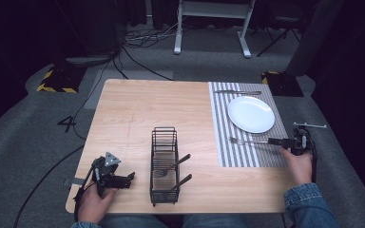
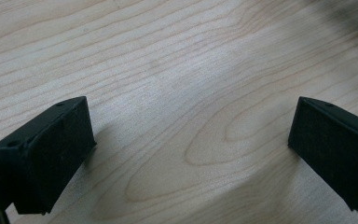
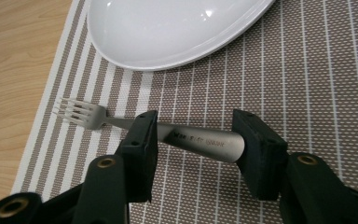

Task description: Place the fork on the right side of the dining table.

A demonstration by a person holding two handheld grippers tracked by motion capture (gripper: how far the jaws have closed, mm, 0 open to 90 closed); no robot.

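A steel fork [image 1: 247, 141] [image 3: 200, 140] lies flat on the striped placemat [image 1: 240, 156] [image 3: 307, 70], just in front of the white plate [image 1: 250, 114] [image 3: 177, 28], tines pointing toward the table's middle. My right gripper [image 1: 272, 141] [image 3: 195, 123] is low over the fork's handle, which runs crosswise between the jaws and passes under one of them. The jaws stand apart and do not pinch it. My left gripper [image 1: 128, 178] [image 2: 191, 126] rests near the table's front left corner, open wide over bare wood with nothing between its pads.
A black wire caddy [image 1: 164, 137] stands at the front middle of the wooden table [image 1: 133, 109], with utensils [image 1: 173, 166] in it, their dark handles sticking out to the right. A knife [image 1: 237, 92] lies on the placemat behind the plate.
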